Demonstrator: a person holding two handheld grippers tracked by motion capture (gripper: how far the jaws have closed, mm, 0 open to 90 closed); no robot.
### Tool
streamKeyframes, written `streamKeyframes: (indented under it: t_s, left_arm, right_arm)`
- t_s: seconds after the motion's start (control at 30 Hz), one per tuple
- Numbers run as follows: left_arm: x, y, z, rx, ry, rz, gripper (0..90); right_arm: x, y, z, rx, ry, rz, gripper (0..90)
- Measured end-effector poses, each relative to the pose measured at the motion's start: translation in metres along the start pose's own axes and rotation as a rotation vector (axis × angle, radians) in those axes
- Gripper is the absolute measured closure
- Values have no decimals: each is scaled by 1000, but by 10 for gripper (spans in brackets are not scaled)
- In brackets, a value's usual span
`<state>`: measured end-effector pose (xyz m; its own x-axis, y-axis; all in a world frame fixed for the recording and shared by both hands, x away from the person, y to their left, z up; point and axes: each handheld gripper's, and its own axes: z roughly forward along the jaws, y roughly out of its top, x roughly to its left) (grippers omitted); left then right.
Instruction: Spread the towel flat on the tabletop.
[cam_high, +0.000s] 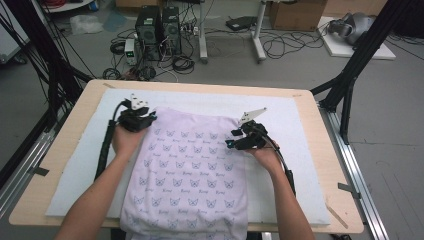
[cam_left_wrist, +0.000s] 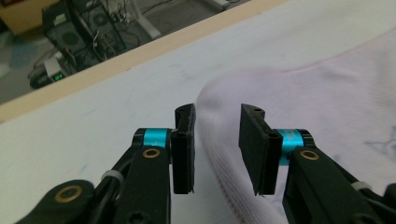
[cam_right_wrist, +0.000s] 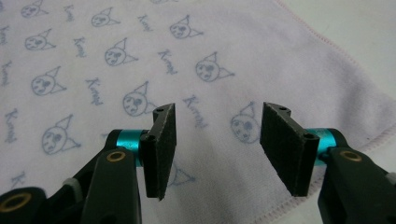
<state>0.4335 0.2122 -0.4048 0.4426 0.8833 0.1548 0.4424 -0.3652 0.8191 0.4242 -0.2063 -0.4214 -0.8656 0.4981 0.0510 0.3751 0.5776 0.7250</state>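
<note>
Wooden table (cam_high: 60, 165), pale top with rounded corners, on grey floor. White mat (cam_high: 280, 107) covers most of tabletop, bare wood left along every edge. Lilac towel (cam_high: 195, 165) with small blue printed faces lies flat on mat, near end hanging over table's front edge, far left corner rumpled.

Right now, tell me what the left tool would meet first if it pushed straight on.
Probably the raised fold of the pink printed cloth, which lies between and just ahead of the left tool's open jaws; depth is uncertain.
</note>
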Motion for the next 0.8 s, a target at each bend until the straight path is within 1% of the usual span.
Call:
streamKeyframes:
  t_s: [0.03,0.07,0.1,0.13,0.23,0.27,0.33,0.37,0.43,0.5,0.6,0.7,0.8]
  left_arm:
    - [5,-3,-2,12,-26,-16,634]
    - [7,-5,-4,2,-44,-31,616]
    - [8,-8,-7,-13,-59,-27,607]
    - [7,-10,-9,-21,-69,-14,606]
    - [3,-14,-10,-16,-130,21,598]
    - [1,-15,-10,-20,-150,30,600]
    - [-1,-18,-12,-23,-195,37,601]
    - [-1,-19,-12,-16,-215,43,601]
    - [-1,-20,-13,-12,-258,36,590]
    - [-1,-19,-15,-20,-293,26,579]
    - [-1,-19,-18,-28,-333,31,550]
    - [0,-20,-20,-33,-353,41,525]
    - [2,-20,-24,-43,-375,39,499]
  right_arm:
    - [-1,0,0,-7,-1,-4,460]
    - [-2,-1,0,-7,-2,4,461]
    - [-3,-1,0,-5,-6,8,461]
    - [-3,-2,1,0,-7,15,461]
    - [-4,-3,2,9,-13,25,463]
    - [-3,-4,2,6,-20,19,472]
    - [-3,-5,2,6,-28,17,476]
    - [-4,-7,2,-2,-33,21,477]
    - [-5,-9,1,-1,-32,37,479]
    - [-5,-10,0,-4,-33,43,480]
    - [-5,-8,-1,-18,-37,40,480]
    - [-5,-6,-3,-35,-39,37,485]
    - [-5,0,-6,-39,-43,20,484]
